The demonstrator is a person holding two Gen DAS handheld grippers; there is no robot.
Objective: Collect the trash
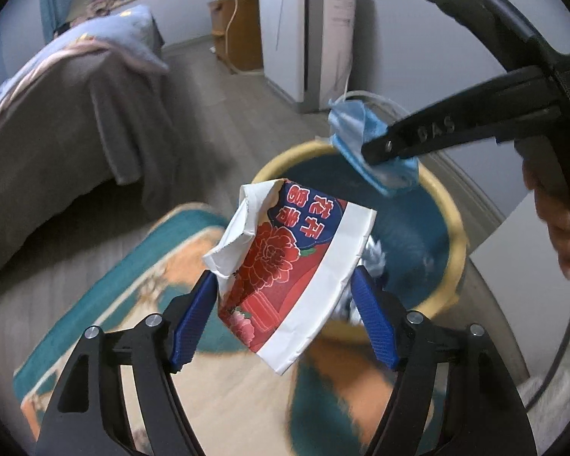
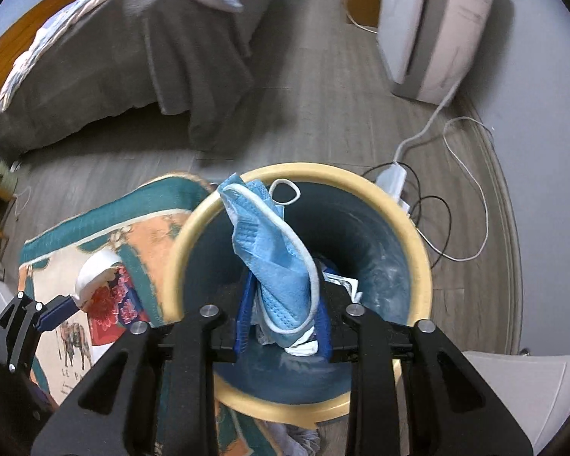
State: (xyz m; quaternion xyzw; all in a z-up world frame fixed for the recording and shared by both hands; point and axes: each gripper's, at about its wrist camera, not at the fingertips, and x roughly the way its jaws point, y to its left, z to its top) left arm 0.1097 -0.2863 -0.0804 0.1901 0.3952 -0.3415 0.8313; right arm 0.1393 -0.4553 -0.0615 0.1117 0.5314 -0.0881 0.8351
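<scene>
A crumpled paper cup [image 1: 285,266], red and blue with a flower print, sits between the blue pads of my left gripper [image 1: 285,315], which is shut on it above the rug beside the bin. That gripper and the paper cup [image 2: 106,288] also show at the lower left of the right wrist view. My right gripper [image 2: 283,323] is shut on a blue face mask [image 2: 273,250] over the mouth of the round bin [image 2: 418,250], teal inside with a yellow rim. In the left wrist view the face mask [image 1: 357,129] hangs from the right gripper's tip over the bin [image 1: 456,228].
Some crumpled trash [image 1: 372,254] lies inside the bin. A patterned teal and orange rug [image 2: 95,228] lies to the bin's left. A bed with a grey cover [image 2: 133,57] stands beyond. A white appliance [image 2: 429,26], a power strip [image 2: 393,178] and cables sit along the wall.
</scene>
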